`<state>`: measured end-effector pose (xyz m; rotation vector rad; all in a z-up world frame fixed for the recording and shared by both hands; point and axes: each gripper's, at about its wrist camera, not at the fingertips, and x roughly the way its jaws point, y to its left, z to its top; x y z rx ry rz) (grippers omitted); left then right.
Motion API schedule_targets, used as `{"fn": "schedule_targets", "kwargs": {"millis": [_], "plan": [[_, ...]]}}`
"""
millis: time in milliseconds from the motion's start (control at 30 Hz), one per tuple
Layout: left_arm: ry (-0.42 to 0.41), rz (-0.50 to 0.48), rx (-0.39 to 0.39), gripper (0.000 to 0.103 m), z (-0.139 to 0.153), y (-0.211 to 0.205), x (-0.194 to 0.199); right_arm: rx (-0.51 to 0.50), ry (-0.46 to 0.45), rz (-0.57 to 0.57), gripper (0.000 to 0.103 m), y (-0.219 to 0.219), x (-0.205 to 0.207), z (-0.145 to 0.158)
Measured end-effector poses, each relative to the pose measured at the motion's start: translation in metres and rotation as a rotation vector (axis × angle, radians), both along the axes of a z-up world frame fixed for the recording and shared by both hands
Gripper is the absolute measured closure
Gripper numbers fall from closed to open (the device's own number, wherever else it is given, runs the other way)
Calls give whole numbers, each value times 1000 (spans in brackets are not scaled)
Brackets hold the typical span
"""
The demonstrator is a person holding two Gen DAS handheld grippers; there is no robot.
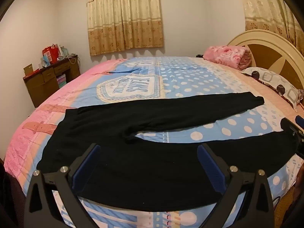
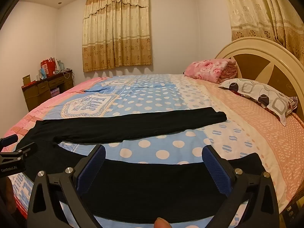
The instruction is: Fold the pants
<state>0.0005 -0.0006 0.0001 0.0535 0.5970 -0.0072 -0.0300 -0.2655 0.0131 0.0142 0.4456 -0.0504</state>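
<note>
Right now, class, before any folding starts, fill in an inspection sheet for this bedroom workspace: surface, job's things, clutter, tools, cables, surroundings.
Surface: bed with pink and blue polka-dot bedspread, mostly flat.
Job's things: black pants spread unfolded, waist at the left, legs apart.
Clutter: folded pink floral blanket and patterned pillow by the headboard.
Tools: left tool and right tool both open, above the near leg, holding nothing.
Cables: white cord on the wooden desk.
Surroundings: beige curtains, white walls, bags on the desk.
</note>
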Motion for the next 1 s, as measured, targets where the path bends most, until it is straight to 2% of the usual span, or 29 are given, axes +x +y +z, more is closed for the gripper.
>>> {"fn": "schedule_targets", "kwargs": {"millis": [1000], "plan": [[-15,4,1,0,3,5,0,-2,8,-1,1,-1,0,-2]]}}
